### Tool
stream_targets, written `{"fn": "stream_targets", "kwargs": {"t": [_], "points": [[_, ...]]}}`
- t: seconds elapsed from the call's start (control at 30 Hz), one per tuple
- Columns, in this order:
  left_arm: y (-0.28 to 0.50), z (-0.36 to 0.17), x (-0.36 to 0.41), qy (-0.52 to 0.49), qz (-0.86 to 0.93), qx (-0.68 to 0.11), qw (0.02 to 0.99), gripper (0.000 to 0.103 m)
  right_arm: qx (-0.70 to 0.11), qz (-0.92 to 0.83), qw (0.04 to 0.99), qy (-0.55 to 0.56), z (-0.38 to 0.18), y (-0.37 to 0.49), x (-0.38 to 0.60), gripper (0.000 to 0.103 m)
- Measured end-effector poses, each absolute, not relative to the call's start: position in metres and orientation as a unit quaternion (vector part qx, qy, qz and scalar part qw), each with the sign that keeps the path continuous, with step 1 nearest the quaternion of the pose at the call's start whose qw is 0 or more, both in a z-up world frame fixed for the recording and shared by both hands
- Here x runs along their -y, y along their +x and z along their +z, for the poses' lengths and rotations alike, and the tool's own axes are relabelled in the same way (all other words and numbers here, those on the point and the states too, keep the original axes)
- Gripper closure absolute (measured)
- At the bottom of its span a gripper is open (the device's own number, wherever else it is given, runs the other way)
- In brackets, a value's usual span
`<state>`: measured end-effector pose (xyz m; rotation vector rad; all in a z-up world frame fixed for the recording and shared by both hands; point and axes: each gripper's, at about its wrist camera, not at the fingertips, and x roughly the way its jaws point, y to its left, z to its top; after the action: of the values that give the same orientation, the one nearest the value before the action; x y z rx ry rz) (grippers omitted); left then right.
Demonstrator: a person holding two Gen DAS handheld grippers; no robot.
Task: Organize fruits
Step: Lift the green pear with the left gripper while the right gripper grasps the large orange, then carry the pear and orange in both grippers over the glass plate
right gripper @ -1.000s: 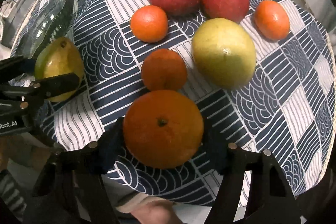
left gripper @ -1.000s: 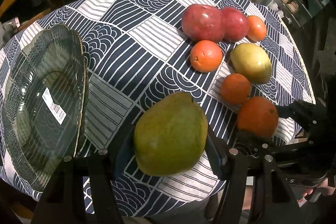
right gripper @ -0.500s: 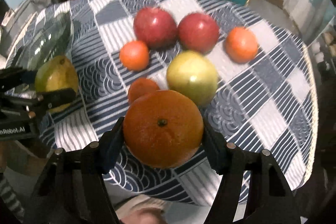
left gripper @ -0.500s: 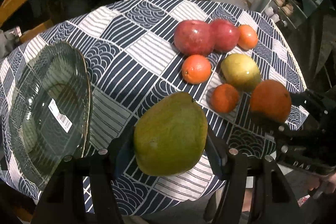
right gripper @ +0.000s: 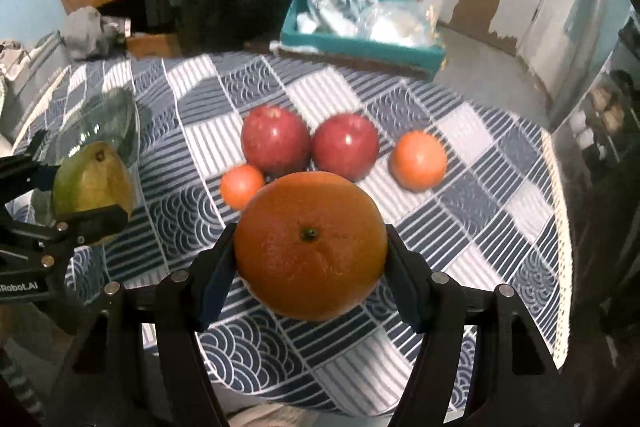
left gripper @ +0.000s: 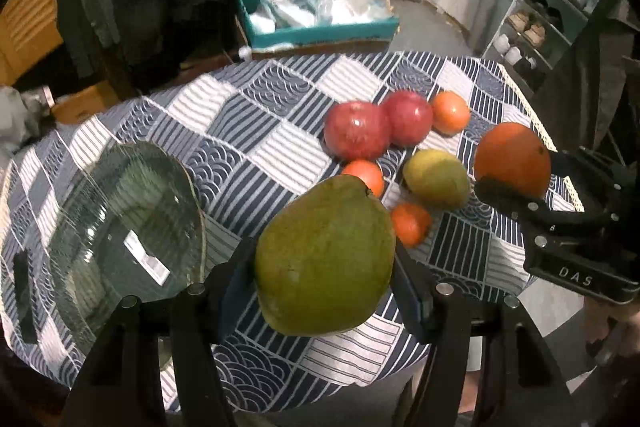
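Observation:
My left gripper (left gripper: 322, 267) is shut on a large green mango (left gripper: 326, 255), held above the near edge of the patterned tablecloth (left gripper: 256, 131). My right gripper (right gripper: 310, 255) is shut on a big orange (right gripper: 310, 247), also lifted off the cloth. Each shows in the other's view: the orange (left gripper: 512, 159) at the right, the mango (right gripper: 92, 183) at the left. On the cloth lie two red apples (left gripper: 356, 135) (left gripper: 408, 117), a yellow-green mango (left gripper: 436, 179) and three small oranges (left gripper: 366, 175) (left gripper: 410, 223) (left gripper: 450, 113). A glass plate (left gripper: 120, 227) sits at the left.
A teal tray (left gripper: 320, 31) with plastic bags stands beyond the table's far edge. A shoe rack (left gripper: 540, 23) is at the far right. A person's hand (left gripper: 616, 327) grips the right tool's handle. The cloth between the plate and the fruit is bare.
Both grippers have risen with their fruit. The big orange has come up off the cloth, and the table and its fruit now look smaller and farther below.

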<state>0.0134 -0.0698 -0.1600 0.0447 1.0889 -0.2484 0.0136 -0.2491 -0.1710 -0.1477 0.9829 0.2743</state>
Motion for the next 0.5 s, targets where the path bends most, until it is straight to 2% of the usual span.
{"fn": "stream_targets", "kwargs": {"t": [0.5], "points": [[0.006,-0.106,0.050,0.024,-0.103,-0.455,0.884,0.037,-0.398,0.136,0.906,-0.059,-0.113,0.023,0.244,0.034]]}}
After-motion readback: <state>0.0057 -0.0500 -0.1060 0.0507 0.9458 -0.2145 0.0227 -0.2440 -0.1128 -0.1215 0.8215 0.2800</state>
